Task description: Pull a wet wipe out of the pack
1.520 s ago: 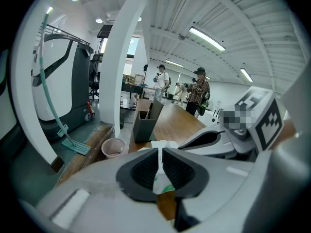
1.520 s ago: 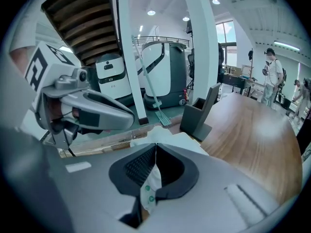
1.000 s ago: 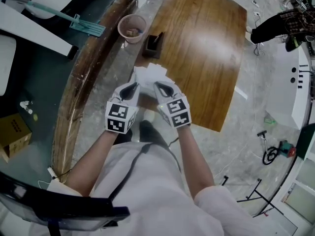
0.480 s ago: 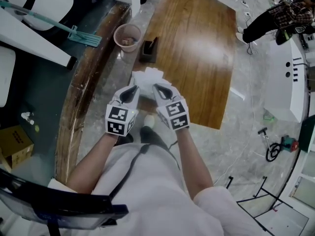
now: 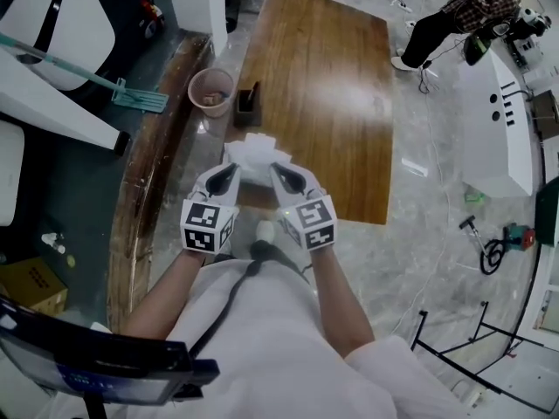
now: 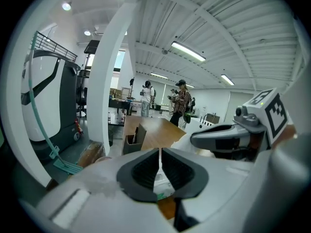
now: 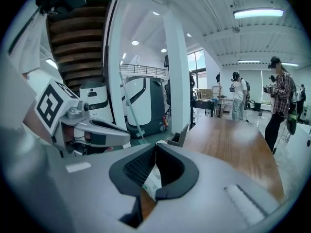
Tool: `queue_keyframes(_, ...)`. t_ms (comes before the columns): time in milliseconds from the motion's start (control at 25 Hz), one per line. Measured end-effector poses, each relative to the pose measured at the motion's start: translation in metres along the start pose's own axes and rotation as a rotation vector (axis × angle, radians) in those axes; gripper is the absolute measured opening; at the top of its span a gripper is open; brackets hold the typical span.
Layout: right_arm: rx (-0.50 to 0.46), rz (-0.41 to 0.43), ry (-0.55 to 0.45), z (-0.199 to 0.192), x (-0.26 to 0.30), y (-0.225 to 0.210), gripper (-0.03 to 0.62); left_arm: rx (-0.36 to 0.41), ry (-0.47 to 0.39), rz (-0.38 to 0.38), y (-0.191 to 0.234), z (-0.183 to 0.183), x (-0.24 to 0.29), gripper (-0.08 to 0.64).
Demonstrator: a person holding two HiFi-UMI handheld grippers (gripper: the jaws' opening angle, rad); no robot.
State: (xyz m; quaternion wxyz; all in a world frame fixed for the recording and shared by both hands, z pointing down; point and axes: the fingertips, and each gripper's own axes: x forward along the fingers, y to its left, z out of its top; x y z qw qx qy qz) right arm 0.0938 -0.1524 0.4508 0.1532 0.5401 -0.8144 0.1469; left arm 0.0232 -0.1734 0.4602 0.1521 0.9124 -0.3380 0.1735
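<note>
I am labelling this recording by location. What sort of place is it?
Probably a robotics lab or open test hall. A long wooden table stands on a polished stone floor, a big white machine is parked nearby, and people stand about handling equipment.

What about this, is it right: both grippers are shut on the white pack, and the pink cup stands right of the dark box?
One thing is wrong: the head view shows the pink cup left of the dark box. The left gripper and the right gripper are indeed shut on the white pack.
</note>
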Motion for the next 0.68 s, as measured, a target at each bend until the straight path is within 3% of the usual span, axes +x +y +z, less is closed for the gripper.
queue_keyframes(320, 0.043, -0.054, -0.095, 0.021, -0.026, 0.001, 0.012, 0.020, -0.034, -0.020, -0.004, 0.016, -0.013, 0.015)
queue_keyframes(680, 0.038, -0.063, -0.111, 0.023, -0.027, 0.002, 0.012, 0.018, -0.034, -0.025, 0.000, 0.013, -0.013, 0.015)
